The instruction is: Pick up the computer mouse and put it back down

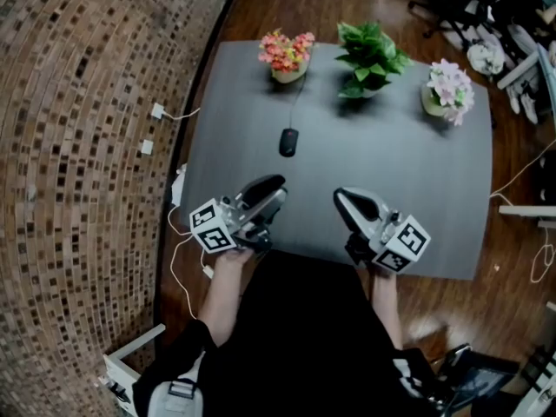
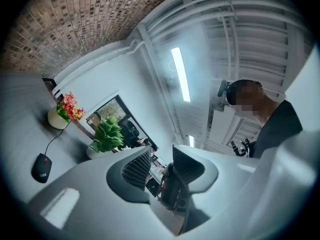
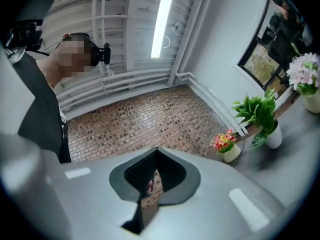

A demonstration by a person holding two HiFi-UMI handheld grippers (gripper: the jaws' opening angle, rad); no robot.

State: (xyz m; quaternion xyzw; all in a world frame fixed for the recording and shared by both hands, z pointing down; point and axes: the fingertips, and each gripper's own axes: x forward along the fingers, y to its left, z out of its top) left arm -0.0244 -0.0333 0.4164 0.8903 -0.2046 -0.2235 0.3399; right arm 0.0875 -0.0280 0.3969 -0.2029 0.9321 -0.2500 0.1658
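Lengthwise, mouse (image 1: pixel 288 142) lies near-to-far — cable (image 1: pixel 295 109) end twd far side.

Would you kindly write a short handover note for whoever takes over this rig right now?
Left gripper: jaws apart, nothing between them.
Right gripper: jaws together, empty.
Computer mouse: lies flat on the grey table, ahead of both grippers, touched by neither.
Done: the pictures do not show whether it was already lifted and put back.
Left: if not, pick it up and set it back down.
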